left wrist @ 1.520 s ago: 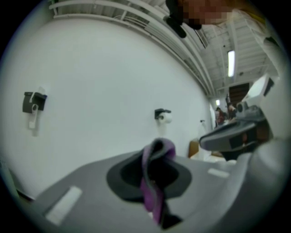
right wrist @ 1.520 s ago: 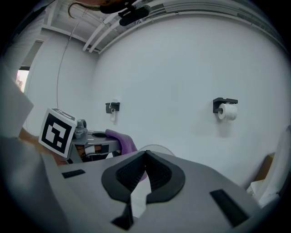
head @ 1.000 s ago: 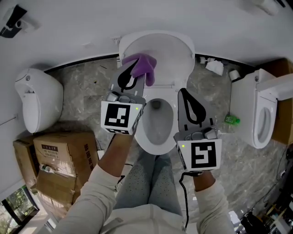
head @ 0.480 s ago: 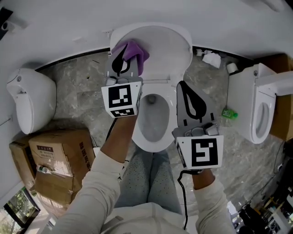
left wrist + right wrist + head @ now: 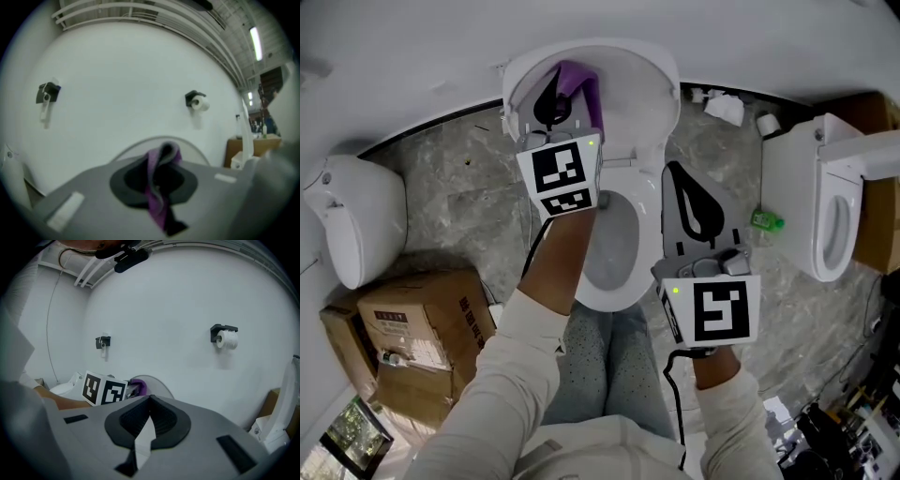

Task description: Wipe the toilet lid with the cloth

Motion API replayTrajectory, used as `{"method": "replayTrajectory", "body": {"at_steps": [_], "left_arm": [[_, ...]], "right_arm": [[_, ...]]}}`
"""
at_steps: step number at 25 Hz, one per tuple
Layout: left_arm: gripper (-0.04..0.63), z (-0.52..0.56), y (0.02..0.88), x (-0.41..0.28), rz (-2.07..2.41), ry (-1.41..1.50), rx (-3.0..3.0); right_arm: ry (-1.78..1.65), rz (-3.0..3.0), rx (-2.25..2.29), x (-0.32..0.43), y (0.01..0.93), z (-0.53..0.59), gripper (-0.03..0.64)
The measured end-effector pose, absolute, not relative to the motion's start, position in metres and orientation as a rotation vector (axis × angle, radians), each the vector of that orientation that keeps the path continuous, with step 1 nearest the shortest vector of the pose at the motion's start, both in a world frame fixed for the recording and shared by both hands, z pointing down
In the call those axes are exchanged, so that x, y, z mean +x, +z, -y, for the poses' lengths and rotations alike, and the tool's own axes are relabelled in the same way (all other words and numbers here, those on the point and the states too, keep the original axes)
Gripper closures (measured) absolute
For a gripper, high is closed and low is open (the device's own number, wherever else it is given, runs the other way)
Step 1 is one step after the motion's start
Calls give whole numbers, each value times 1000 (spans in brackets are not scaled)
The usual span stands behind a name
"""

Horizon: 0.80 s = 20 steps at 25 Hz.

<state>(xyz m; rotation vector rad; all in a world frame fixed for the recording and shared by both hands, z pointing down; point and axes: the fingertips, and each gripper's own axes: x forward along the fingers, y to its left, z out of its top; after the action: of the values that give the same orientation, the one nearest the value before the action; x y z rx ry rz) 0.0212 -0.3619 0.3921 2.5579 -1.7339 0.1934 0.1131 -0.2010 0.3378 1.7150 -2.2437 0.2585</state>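
The white toilet bowl (image 5: pixel 614 298) stands open in the middle of the grey marble floor, and only its pale inner surface and the dark drain show inside. At the near left, the stacked brown cardboard boxes (image 5: pixel 422 319) are closed, so their contents cannot be seen.

The crumpled purple cloth (image 5: pixel 579 86) lies against the left part of the raised white toilet lid (image 5: pixel 637 89), at the far end of the bowl. The left gripper (image 5: pixel 553 101) reaches over the bowl's left rim and its jaws are clamped on the cloth. In the left gripper view a purple fold (image 5: pixel 155 192) runs down between the dark pads, and the rest bunches just past the tips (image 5: pixel 161 161), with the lid's curved edge behind it.

The right gripper (image 5: pixel 680 187) hovers over the bowl's right rim, well short of the lid and apart from the cloth. Its jaws (image 5: pixel 150 401) are pressed together with nothing between them. From its view the cloth (image 5: pixel 139 386) shows to the far left, beside the left gripper's marker cube.
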Motion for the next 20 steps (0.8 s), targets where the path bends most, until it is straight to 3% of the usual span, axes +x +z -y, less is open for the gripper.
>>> {"method": "replayTrajectory", "body": {"at_steps": [13,20], "left_arm": [[578,343,418,142,1362,318,2914],[578,340,475,99,1365,520,2847]], "right_arm": [[296,2180,1744,136,360,197,601],[331,2200,1703,124,374,197,601]]}}
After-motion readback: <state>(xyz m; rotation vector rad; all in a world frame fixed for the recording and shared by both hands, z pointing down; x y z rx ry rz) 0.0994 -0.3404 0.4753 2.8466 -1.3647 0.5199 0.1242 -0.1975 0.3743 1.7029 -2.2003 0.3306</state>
